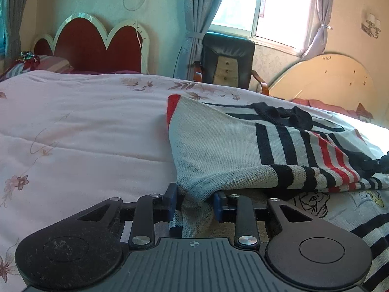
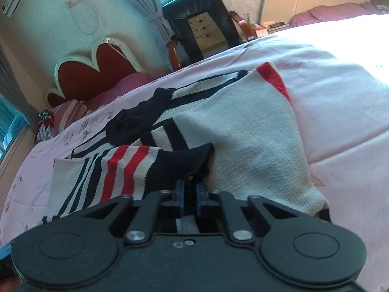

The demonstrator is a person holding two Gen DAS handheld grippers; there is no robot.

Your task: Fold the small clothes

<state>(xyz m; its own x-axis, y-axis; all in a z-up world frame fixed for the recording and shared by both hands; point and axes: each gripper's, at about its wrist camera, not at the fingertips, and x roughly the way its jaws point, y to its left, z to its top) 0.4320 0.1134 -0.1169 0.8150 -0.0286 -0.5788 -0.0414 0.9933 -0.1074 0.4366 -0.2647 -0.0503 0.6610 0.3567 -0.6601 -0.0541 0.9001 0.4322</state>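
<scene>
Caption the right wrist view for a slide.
Right gripper pinches the striped sweater's dark cuff over the pink bedspread.

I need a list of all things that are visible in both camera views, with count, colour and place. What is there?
knitted striped sweater: one, white with navy and red stripes, on the bed, partly folded
flowered bed cover: one, pale pink, under the sweater
heart-shaped headboard: one, dark red, white rim, at the wall
padded armchair: one, black, below the window
curtains: grey-blue, beside the window
left gripper: black, blue pads, shut on the sweater's white edge
right gripper: black, shut on the navy cuff
</scene>
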